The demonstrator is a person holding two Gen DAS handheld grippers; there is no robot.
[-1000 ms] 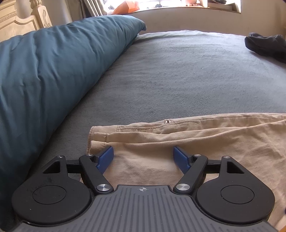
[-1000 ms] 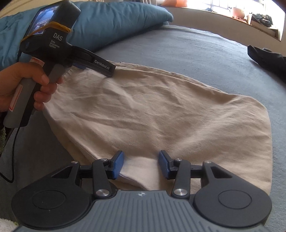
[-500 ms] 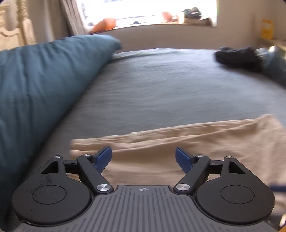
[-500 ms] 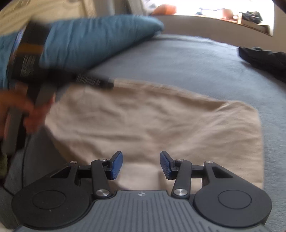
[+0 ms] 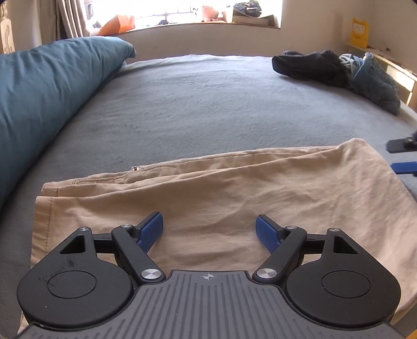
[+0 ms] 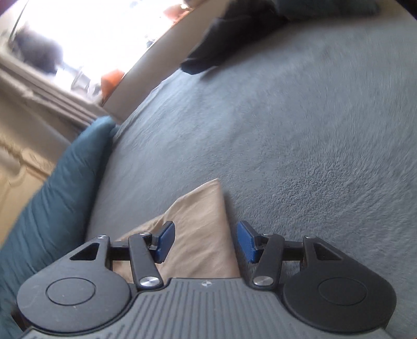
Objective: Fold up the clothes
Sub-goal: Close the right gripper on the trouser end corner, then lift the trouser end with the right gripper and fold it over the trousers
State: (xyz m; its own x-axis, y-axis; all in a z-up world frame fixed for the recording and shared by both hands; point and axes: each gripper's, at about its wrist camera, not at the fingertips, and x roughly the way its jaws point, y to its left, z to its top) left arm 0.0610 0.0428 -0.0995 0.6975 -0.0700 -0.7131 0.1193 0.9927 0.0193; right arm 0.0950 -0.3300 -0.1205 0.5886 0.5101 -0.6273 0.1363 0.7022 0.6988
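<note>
Nearest the left wrist camera, left gripper point(image 5: 209, 229) over folded beige trousers point(image 5: 234, 193) on the grey bed point(image 5: 208, 104), jaws spread wide, nothing between the pads. Seen only from that side: metal button point(image 5: 135, 168) at the waistband, teal pillow point(image 5: 47, 91) along the left, heap of dark clothes point(image 5: 336, 70) far right, windowsill point(image 5: 203, 24) beyond, blue pad of the right gripper point(image 5: 405, 167) at the edge. From the tilted, blurred right wrist view, right gripper point(image 6: 206, 241) over one trouser corner, jaws just widened and released, cloth below ungrasped.
</note>
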